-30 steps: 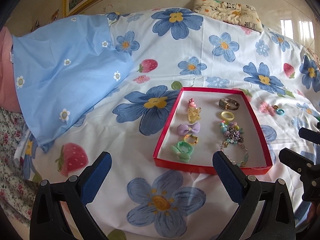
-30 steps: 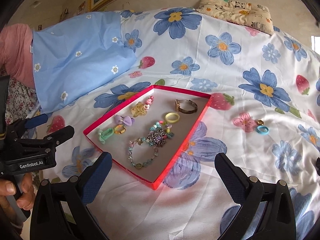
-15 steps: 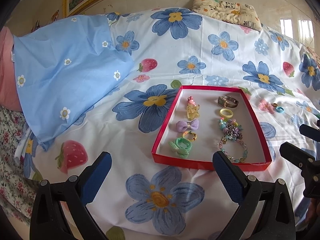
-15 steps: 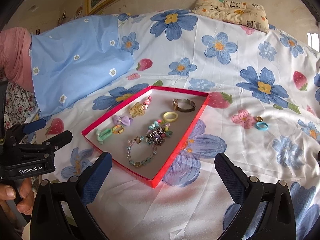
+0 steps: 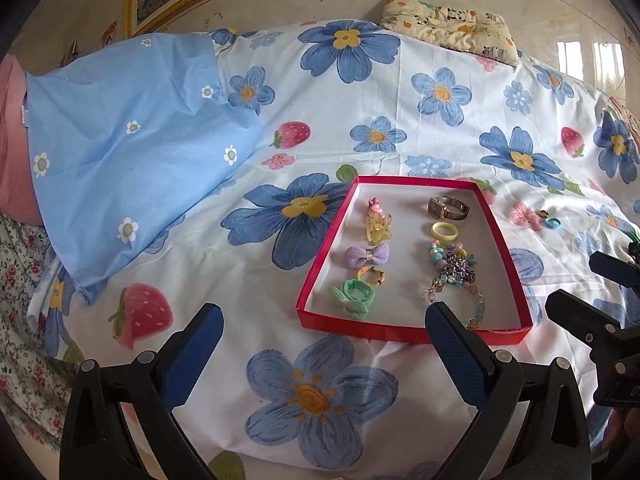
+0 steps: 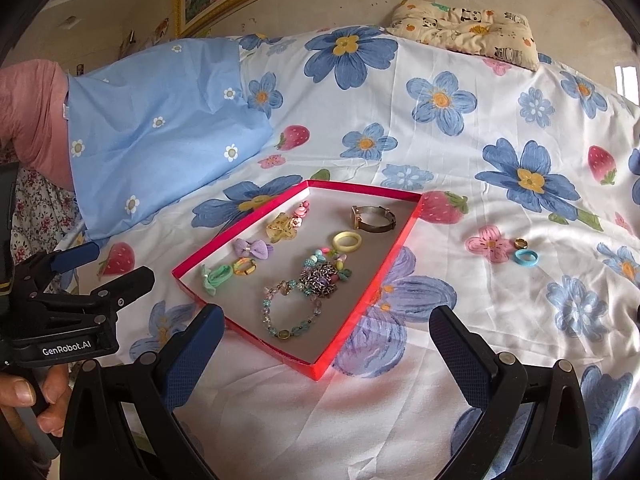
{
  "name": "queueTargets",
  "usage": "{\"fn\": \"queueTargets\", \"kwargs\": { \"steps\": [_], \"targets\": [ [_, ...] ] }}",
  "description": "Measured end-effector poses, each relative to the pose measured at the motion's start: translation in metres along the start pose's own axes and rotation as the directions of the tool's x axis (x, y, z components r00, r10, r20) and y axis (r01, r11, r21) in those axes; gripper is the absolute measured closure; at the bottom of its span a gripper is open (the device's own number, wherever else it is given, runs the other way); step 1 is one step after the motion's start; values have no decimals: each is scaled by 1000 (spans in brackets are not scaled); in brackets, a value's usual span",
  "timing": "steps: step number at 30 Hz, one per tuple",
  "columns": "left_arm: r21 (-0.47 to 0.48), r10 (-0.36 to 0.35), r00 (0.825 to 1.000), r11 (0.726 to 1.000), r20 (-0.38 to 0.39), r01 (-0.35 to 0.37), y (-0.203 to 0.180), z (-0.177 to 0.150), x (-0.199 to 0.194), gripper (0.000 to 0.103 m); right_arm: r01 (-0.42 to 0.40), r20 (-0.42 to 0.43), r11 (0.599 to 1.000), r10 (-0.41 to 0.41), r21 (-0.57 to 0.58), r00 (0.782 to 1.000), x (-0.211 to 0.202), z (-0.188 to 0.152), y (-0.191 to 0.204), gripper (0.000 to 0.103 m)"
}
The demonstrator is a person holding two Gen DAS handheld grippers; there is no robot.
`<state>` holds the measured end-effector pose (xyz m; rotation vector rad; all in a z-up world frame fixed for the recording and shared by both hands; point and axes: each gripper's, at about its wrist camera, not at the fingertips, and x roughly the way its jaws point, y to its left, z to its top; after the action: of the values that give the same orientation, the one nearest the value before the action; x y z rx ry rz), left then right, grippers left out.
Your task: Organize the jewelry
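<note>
Your two viewpoints have pulled back slightly from the red tray [image 6: 362,312] over the last second, so it sits a little higher in both wrist views; nothing on the bed [image 5: 400,92] has shifted. You hold the left hand-held gripper [image 5: 324,350] with its jaws spread wide and empty, above the floral sheet just short of the tray's near wall. Your right hand-held gripper [image 6: 326,346] is equally wide open with nothing between its blue pads [image 6: 192,356], over the tray's near corner. Inside the tray lie a watch [image 5: 447,208], a yellow ring [image 5: 444,231], a purple bow [image 5: 367,255], a green hair tie [image 5: 354,299] and a beaded bracelet [image 6: 286,312]. Out on the sheet, well to the tray's right, a blue ring [image 6: 526,258] lies just beside a small gold ring [image 6: 520,243].
</note>
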<state>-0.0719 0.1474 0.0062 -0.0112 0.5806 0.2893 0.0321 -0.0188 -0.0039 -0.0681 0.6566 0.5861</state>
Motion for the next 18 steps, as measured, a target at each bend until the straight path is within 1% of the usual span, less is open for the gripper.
{"fn": "queueTargets", "kwargs": {
  "steps": [18],
  "targets": [
    [-12, 2, 1000, 1000, -3, -2, 2, 0, 0, 1, -13, -15, 1000, 13, -5, 1000, 2, -1, 5, 0]
  ]
}}
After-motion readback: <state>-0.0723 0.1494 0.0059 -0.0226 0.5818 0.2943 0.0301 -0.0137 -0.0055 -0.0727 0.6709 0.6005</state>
